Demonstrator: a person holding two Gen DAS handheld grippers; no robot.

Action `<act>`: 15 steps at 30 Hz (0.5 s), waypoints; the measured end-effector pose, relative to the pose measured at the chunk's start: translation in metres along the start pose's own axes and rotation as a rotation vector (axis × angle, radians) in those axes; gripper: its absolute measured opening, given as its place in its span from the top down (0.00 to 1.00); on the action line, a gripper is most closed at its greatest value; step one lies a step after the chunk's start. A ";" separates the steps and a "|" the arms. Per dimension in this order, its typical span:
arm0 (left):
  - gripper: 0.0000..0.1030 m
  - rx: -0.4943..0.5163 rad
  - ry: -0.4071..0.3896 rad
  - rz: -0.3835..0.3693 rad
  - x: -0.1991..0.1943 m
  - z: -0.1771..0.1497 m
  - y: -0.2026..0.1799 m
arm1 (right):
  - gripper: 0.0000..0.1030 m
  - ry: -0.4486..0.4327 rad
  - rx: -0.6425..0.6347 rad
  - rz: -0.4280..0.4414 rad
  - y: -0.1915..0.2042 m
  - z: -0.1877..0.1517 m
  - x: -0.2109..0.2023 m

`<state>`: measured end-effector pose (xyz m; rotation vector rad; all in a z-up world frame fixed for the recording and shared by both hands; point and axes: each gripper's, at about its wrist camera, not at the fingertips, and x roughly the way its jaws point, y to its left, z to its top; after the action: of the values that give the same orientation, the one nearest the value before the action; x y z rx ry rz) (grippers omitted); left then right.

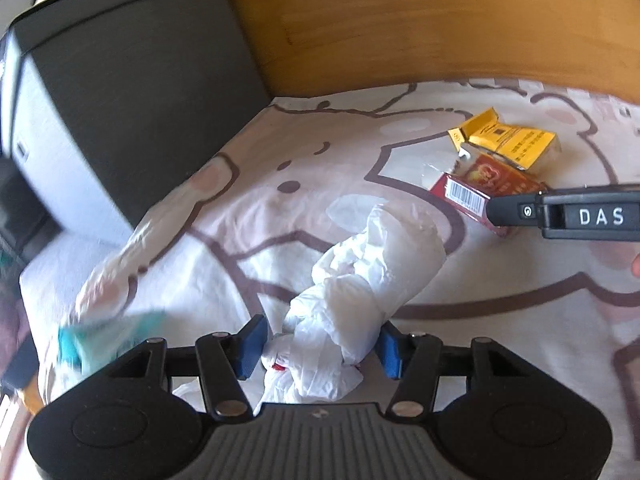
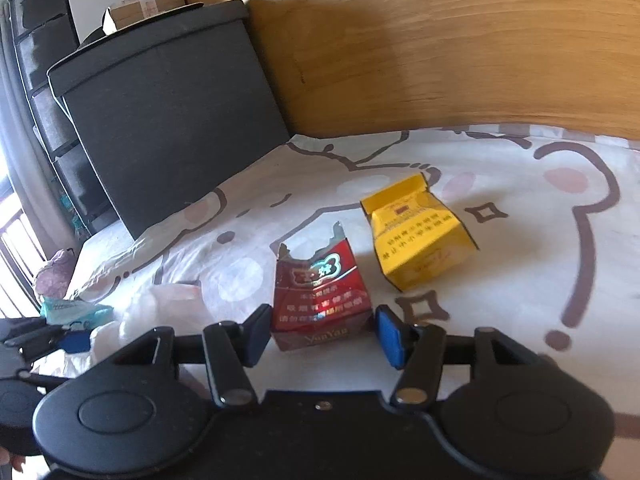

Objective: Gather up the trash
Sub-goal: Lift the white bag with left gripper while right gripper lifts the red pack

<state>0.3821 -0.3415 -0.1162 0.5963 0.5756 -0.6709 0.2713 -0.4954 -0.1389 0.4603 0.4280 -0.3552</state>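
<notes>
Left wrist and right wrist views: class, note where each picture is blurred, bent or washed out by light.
Left wrist view: the teal wrapper at lower left is smeared by motion blur; the headboard bows from fisheye. Right wrist view: daylight washes out the window at far left; glare blurs the red pack print.

Left gripper [image 1: 320, 346] and right gripper [image 2: 320, 334], fingers [image 2: 256, 334] half-spread.
</notes>
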 end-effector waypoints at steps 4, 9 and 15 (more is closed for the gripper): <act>0.44 -0.052 0.008 0.001 -0.020 -0.011 -0.008 | 0.45 0.014 -0.023 -0.007 -0.001 -0.007 -0.016; 0.45 -0.130 0.011 -0.006 -0.043 -0.024 -0.012 | 0.45 0.036 -0.066 -0.017 0.000 -0.016 -0.039; 0.45 -0.241 -0.001 0.011 -0.072 -0.035 -0.016 | 0.45 0.067 -0.113 -0.024 -0.002 -0.028 -0.075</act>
<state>0.3147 -0.2999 -0.0981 0.3734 0.6410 -0.5811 0.1981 -0.4660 -0.1271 0.3581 0.5160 -0.3374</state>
